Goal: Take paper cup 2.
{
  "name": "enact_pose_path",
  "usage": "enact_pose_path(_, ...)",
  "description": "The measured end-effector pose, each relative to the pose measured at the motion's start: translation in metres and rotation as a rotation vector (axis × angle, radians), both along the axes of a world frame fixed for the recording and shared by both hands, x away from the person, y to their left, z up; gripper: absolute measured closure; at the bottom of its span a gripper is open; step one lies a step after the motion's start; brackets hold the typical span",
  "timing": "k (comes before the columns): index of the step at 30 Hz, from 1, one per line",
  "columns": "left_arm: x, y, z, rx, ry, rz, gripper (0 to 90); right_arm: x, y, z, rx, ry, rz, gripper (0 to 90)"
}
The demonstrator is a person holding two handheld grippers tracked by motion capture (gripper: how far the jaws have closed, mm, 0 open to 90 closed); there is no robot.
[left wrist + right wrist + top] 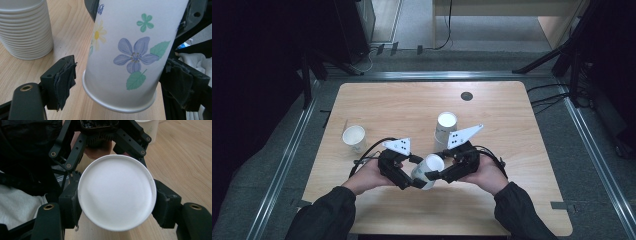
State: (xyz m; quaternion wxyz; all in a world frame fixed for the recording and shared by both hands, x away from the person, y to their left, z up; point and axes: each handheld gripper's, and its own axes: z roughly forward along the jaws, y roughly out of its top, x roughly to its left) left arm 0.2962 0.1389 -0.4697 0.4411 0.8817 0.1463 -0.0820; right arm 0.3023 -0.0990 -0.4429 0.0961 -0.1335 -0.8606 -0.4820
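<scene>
Gripping the floral cup at its base, the right gripper holds it tilted toward eleven o'clock; left gripper fingers flank it, released.

Cup cut off by the top edge in the left gripper view, mouth unseen there. Stack of cups clipped at left and top. Bench partly hidden under both forearms in the high view; far floor too dark to read.
</scene>
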Motion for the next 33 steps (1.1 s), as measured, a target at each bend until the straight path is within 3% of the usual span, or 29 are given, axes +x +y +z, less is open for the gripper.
enact_pose_path(15, -0.0024, -0.0014, -0.0003, 0.007, -0.017, -0.023, 23.0, 0.0002, 0.0012, 0.0014, 0.005, 0.008, -0.006, 34.3)
enact_pose_path(22, -0.0042, -0.0014, 0.0002, 0.005, -0.035, -0.032, 24.8, -0.0010, 0.0018, 0.0013, 0.003, -0.009, 0.003, 33.6)
enact_pose_path(24, -0.0047, -0.0012, 0.0005, 0.005, -0.036, -0.033, 28.6, -0.0011, 0.0020, 0.0011, 0.000, -0.015, -0.005, 32.1)
enact_pose_path(33, -0.0036, 0.0011, 0.0010, 0.005, -0.033, -0.030, 28.9, -0.0010, 0.0010, 0.0017, -0.001, -0.022, -0.005, 29.3)
